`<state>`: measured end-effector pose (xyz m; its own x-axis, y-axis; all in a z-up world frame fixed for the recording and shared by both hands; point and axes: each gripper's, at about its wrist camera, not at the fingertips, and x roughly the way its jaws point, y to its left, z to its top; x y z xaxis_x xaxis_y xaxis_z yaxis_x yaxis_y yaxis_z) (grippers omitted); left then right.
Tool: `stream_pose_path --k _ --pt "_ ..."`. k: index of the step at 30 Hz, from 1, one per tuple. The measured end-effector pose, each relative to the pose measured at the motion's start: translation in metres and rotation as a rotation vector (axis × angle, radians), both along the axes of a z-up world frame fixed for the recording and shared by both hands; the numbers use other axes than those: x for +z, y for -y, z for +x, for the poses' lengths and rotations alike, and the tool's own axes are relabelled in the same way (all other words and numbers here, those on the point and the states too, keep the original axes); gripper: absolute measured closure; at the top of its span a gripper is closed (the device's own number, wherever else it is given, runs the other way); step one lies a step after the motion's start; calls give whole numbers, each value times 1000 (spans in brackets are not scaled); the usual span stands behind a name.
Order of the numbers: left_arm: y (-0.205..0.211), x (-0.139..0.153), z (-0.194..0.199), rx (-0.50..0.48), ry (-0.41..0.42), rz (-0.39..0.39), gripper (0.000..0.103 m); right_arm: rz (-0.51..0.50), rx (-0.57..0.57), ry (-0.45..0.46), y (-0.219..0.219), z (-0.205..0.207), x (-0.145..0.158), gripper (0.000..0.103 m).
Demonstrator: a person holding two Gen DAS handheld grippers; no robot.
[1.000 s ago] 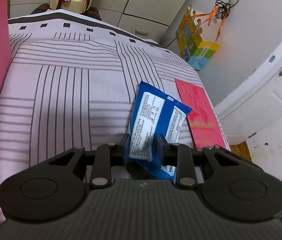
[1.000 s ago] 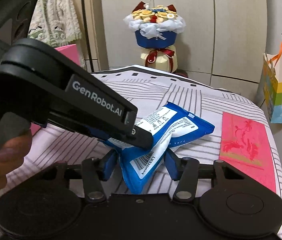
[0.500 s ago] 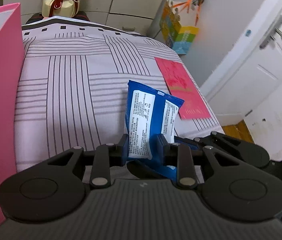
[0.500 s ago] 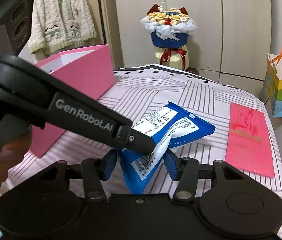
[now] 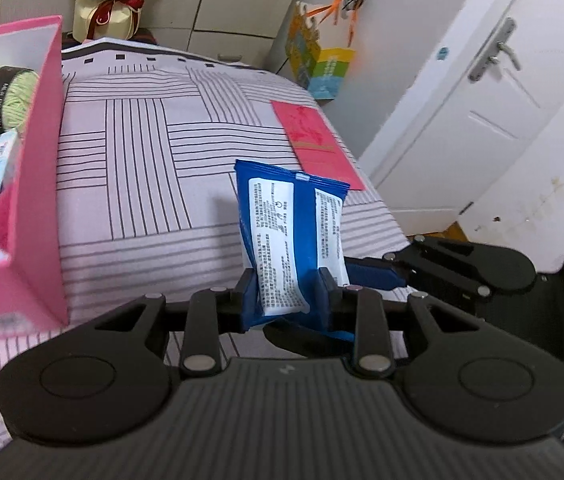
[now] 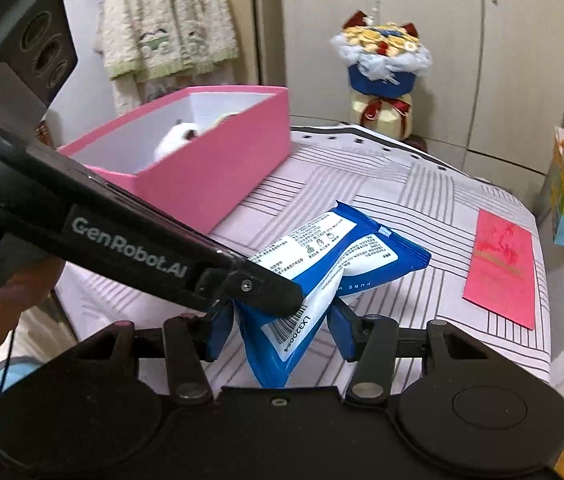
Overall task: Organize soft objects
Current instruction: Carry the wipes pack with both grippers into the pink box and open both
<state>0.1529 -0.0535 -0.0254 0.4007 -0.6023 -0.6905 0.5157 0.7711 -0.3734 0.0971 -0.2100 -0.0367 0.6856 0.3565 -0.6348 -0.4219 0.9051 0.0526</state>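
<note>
Lifted and carried toward the pink box [image 6: 217,160] since a second ago: box wall now large at the left of the left wrist view, interior open to sight. Blue wipes packet [image 5: 294,240] clear of the striped bed cover [image 5: 141,168], pinched low down by the left gripper [image 5: 282,292], jaws pressed onto its sides. Right gripper [image 6: 277,332] astride the packet's lower end; jaws narrow, but contact of the pads not plain from these views. Left jaws barely changed over the second.

Inside the box: green yarn ball [image 5: 5,96], a white plush toy [image 6: 177,136] and other packets. Red envelope [image 5: 318,140] flat near the bed cover's right edge, well apart.

Probably mid-transfer. Best done by clearing the near wall before lowering, keeping the packet upright, aiming for a free spot beside the yarn, letting go with both jaws together. Soft packet likely to sag or twist if squeezed unevenly.
</note>
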Motion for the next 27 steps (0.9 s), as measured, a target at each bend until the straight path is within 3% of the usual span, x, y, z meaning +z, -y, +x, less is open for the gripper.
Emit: stream_pose_path --k 4,10,19,27 --pt "-18 16 -20 -6 40 -25 73 1 44 15 -12 -13 20 46" --pt "-62 43 -37 51 125 -70 73 -13 119 117 -49 -18 47 45" --pt "-127 66 -23 201 225 -68 71 -27 252 228 -114 12 65 45" --pt "-179 58 18 334 182 -51 71 50 316 157 -157 71 55 45"
